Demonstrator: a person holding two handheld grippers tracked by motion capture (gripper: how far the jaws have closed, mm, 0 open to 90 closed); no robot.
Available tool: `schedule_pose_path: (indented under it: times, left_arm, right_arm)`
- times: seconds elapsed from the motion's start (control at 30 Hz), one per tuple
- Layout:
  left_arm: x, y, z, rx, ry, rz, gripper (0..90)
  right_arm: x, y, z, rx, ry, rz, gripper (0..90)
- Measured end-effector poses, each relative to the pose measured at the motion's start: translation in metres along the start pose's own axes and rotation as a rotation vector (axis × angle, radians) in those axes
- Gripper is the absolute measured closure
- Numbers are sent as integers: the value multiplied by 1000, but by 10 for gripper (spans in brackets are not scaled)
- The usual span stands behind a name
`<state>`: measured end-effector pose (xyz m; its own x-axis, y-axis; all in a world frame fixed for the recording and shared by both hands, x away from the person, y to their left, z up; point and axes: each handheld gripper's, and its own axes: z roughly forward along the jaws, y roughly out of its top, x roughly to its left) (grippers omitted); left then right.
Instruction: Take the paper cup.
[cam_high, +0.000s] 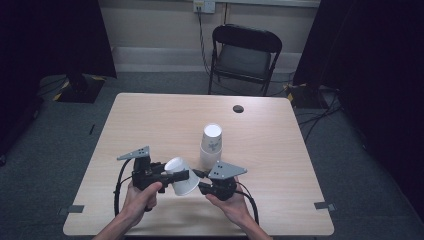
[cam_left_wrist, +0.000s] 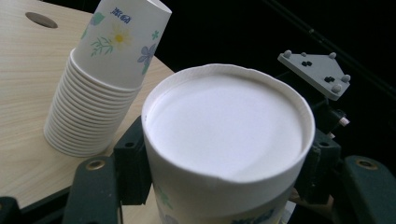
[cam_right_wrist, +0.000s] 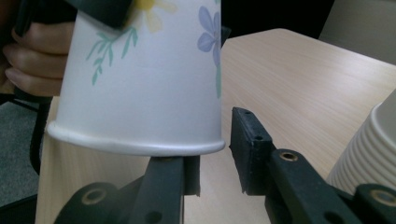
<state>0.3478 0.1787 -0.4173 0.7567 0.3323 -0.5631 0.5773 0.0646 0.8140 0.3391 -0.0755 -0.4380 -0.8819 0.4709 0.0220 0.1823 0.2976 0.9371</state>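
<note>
Two tools meet near the desk's near edge. My left tool clamps a floral paper cup sideways. My right tool, jaws parted, brackets its rim; its view reveals my fingers. Stacked cups stand mid-desk.

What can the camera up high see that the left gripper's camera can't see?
The high view alone takes in the black chair behind the table, the person's hands, and the whole table with grey floor around it. The left gripper view alone gives the flower print on the stack of cups and the separate stacked rims. Both show the loose cup between the left gripper's jaws, the stack, the table's round hole and the right gripper's grey plate.
</note>
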Motion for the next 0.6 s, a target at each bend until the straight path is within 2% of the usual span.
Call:
schedule_pose_path:
  times: [0.13,0.27,0.4,0.6]
  left_arm:
    - [1,-1,1,-6,-23,-20,349]
    - [1,-2,2,-3,-45,-37,349]
    - [1,-2,2,-8,-68,-34,349]
    - [1,-3,3,4,-76,-29,342]
  right_arm:
    - [0,2,-4,-31,-4,-10,751]
    - [-1,3,-7,-69,-5,-3,721]
    - [-2,6,-11,-96,7,3,785]
    - [-4,7,-14,-98,11,9,814]
